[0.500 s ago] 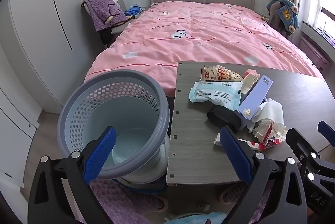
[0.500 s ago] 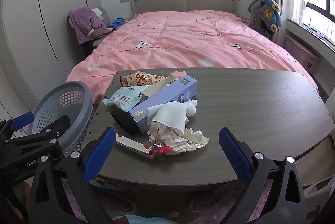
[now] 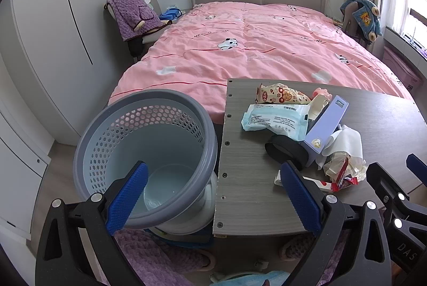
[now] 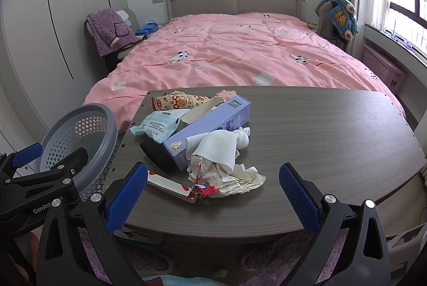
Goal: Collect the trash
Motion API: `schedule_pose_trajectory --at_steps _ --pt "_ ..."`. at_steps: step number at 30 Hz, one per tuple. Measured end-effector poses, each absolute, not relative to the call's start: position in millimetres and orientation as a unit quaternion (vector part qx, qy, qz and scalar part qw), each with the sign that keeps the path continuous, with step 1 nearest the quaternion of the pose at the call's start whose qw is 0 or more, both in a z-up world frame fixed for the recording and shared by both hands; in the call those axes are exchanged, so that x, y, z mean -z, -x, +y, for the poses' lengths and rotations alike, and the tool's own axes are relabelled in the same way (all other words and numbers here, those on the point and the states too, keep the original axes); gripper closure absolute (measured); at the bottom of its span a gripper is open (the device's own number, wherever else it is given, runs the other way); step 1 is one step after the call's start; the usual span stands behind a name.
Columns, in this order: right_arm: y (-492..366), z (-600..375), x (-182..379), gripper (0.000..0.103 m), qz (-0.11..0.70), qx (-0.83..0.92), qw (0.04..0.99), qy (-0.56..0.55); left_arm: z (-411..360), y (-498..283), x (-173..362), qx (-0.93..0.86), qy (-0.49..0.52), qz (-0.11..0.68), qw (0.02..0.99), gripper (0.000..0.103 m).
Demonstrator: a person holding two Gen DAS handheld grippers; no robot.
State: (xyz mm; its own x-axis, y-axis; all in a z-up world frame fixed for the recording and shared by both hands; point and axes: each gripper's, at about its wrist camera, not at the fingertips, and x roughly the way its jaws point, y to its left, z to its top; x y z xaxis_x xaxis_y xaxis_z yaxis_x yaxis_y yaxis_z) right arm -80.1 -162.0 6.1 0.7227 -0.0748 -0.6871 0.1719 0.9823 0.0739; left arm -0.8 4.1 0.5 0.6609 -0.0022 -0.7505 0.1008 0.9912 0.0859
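basket floor (image 3: 170, 179) only leftward

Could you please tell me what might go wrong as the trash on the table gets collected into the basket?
The pile is tangled: lifting the purple box may drag tissues off the table. The basket sits beside and below the table edge, so a piece released early could miss it.

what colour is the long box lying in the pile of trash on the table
The long box is pale lilac-blue, with a small gold emblem on its near end. It shows best in the right wrist view.
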Motion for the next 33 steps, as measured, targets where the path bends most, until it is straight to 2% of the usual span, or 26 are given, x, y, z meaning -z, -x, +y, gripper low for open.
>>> schedule_pose_trajectory --at_steps 33 --pt "79.0 -163.1 -3.8 0.006 0.367 0.067 0.925 -0.069 1.8 2.1 0.2 0.025 -0.066 0.399 0.914 0.008"
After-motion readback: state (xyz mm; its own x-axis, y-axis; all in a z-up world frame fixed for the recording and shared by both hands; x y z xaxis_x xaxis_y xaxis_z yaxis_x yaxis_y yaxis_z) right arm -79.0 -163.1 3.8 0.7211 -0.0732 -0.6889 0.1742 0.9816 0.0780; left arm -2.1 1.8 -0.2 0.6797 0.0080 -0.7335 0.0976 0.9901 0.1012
